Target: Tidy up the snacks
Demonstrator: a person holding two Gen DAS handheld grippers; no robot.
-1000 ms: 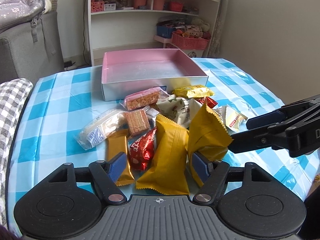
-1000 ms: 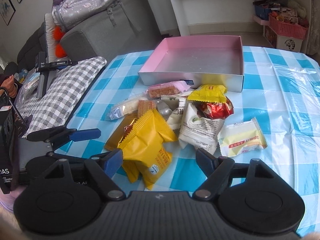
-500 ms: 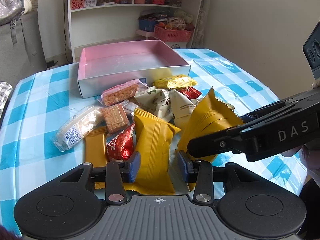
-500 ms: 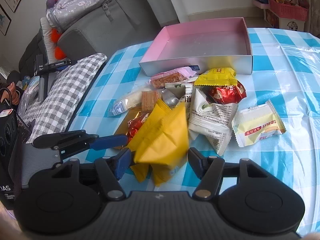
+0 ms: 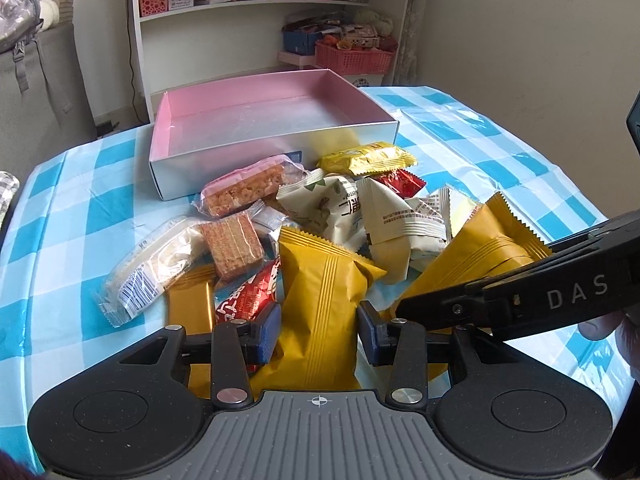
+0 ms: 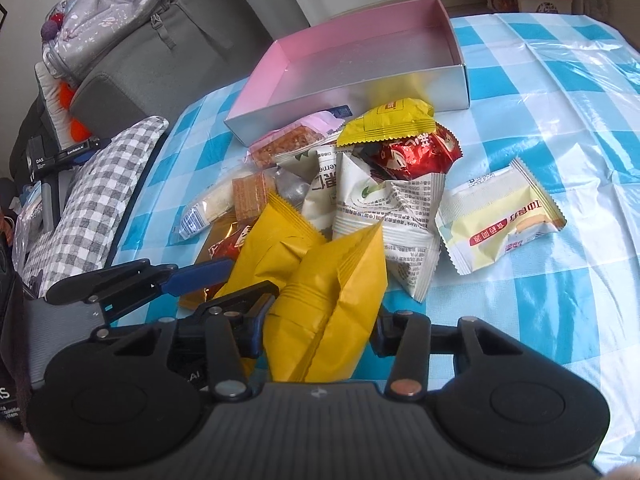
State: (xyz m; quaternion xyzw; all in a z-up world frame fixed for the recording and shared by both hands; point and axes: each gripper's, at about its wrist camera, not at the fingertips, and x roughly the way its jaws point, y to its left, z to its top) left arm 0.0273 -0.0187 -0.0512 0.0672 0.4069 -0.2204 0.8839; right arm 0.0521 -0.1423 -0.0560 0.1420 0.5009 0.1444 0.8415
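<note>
A pile of wrapped snacks lies on the blue checked tablecloth in front of an empty pink box [image 5: 256, 108], which also shows in the right wrist view [image 6: 360, 52]. My left gripper [image 5: 318, 330] is shut on a yellow packet [image 5: 320, 300] at the pile's near edge. My right gripper [image 6: 320, 334] is shut on a second yellow packet [image 6: 340, 300] and shows from the side in the left wrist view [image 5: 500, 300]. The two grippers are close together, side by side.
White packets [image 6: 384, 216], a red packet [image 6: 412, 152], a pale yellow packet [image 6: 504, 224], wafers [image 5: 232, 244] and a rice bar [image 5: 248, 192] lie in the pile. A checked cushion [image 6: 92, 200] is left of the table. A shelf [image 5: 260, 20] stands behind.
Both grippers closed in from open: the left onto the near yellow packet, the right onto the other yellow packet. Both moved closer to the pile.
</note>
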